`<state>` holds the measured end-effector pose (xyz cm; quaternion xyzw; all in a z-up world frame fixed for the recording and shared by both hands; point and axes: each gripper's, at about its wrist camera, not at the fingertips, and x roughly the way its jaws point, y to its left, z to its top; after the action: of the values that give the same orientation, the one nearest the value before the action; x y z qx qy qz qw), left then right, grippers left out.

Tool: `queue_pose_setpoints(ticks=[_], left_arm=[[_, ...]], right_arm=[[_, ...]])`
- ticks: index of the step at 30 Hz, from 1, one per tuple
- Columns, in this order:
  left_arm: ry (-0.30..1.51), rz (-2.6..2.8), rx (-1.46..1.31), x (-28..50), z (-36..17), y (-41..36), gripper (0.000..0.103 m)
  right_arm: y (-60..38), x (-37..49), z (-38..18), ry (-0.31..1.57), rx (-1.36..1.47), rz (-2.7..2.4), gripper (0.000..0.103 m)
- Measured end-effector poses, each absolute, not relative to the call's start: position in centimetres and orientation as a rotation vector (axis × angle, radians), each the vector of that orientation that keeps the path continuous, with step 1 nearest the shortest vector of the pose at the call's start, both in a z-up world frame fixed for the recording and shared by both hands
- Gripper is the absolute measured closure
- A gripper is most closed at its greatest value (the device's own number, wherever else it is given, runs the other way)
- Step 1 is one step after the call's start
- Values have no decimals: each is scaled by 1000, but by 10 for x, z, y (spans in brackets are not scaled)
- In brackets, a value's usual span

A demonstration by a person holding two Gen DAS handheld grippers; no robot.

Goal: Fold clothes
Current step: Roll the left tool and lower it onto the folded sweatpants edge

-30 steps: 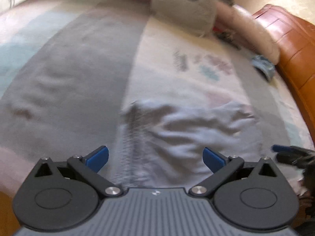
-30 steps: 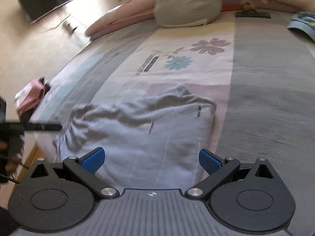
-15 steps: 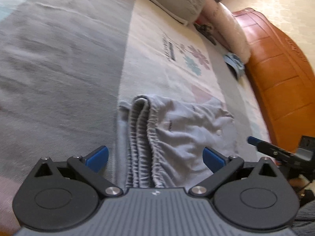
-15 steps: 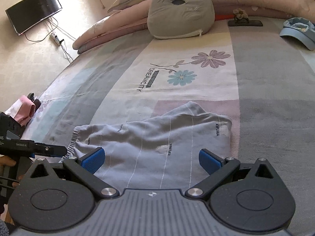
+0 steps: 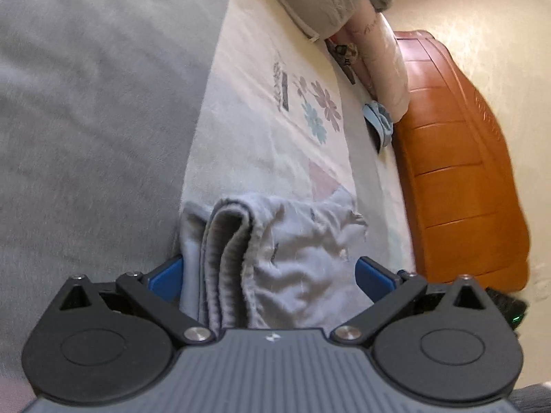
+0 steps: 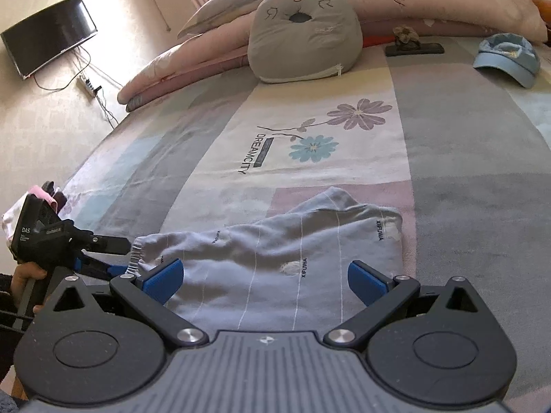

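Note:
A light grey pair of shorts (image 6: pixel 292 241) with thin white stripes lies folded on the patterned bed cover (image 6: pixel 465 172). My right gripper (image 6: pixel 266 277) is open, low over its near edge, with cloth between the blue pads (image 6: pixel 163 275). My left gripper (image 5: pixel 270 277) is also open and straddles the elastic waistband end (image 5: pixel 227 234), where the layers stack into a rounded fold. The right wrist view shows the left gripper (image 6: pixel 118 256) at the far left, its fingers on either side of the waistband (image 6: pixel 137 251), with a hand (image 6: pixel 24 275) on its handle.
A grey cat-face cushion (image 6: pixel 303 34) and pink quilts (image 6: pixel 447 3) lie along the far side of the bed. A blue cap (image 6: pixel 506 58) sits at the far right. An orange wooden bed board (image 5: pixel 458 179) borders one side. A television (image 6: pixel 48 34) hangs on the wall.
The left gripper has dropped low and moved in onto the waistband end of the shorts. The right gripper has come down closer to the cloth. The shorts now lie flatter. Both stay open.

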<state>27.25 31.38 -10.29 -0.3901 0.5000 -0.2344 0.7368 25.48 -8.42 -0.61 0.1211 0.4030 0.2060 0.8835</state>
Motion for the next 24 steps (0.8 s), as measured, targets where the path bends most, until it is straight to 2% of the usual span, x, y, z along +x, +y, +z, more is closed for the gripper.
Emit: queue_pose_setpoints(ticks=[5, 12, 20, 24], left_arm=[[1140, -500, -994, 259, -111, 327, 1], [1155, -509, -901, 293, -107, 313, 1], [1230, -559, -1019, 259, -120, 320, 1], [1244, -591, -957, 278, -117, 308, 1]], right_arm=[[-94, 251, -6, 830, 280, 407, 0], [-110, 249, -16, 816, 355, 364, 0], [-115, 245, -23, 830, 328, 389, 0], [-119, 249, -29, 839, 382, 396, 0]])
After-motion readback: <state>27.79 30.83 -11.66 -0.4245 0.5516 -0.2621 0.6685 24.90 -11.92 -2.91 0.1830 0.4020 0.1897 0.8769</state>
